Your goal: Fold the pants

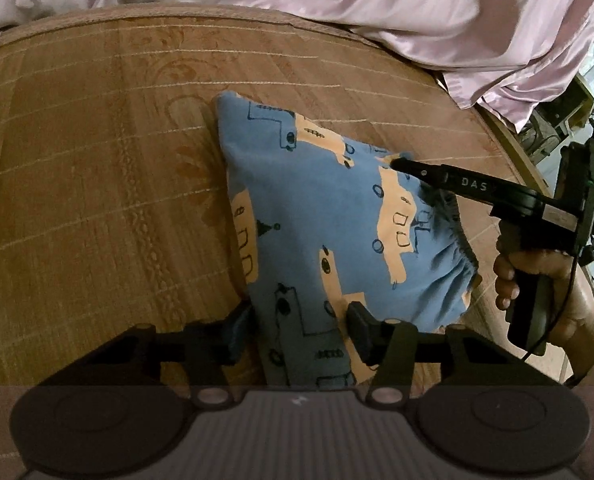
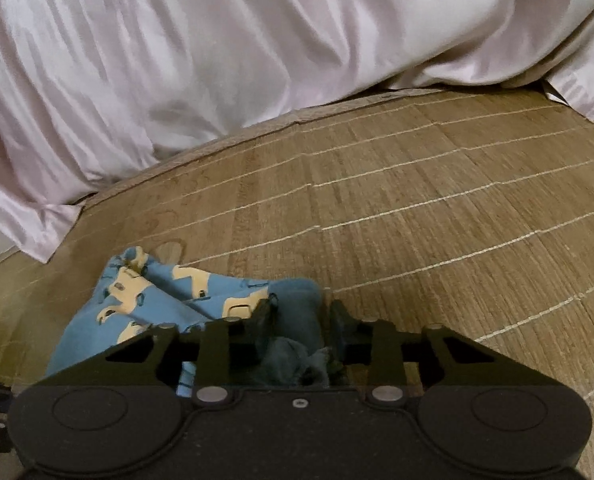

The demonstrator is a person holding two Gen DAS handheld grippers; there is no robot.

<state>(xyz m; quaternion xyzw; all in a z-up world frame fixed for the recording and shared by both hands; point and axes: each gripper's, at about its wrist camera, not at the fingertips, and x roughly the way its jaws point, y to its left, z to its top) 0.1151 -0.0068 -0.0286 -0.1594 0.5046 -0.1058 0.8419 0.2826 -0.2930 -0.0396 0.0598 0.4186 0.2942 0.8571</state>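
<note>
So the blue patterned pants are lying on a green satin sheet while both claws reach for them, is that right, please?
Not quite: the pants lie on a brown woven mat, as the left wrist view shows; the satin sheet is pale pink and bunched behind. The left claw and right claw do both reach for them.

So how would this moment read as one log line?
left gripper: astride pants edge | right gripper: closing on waistband | surface: woven mat
</note>
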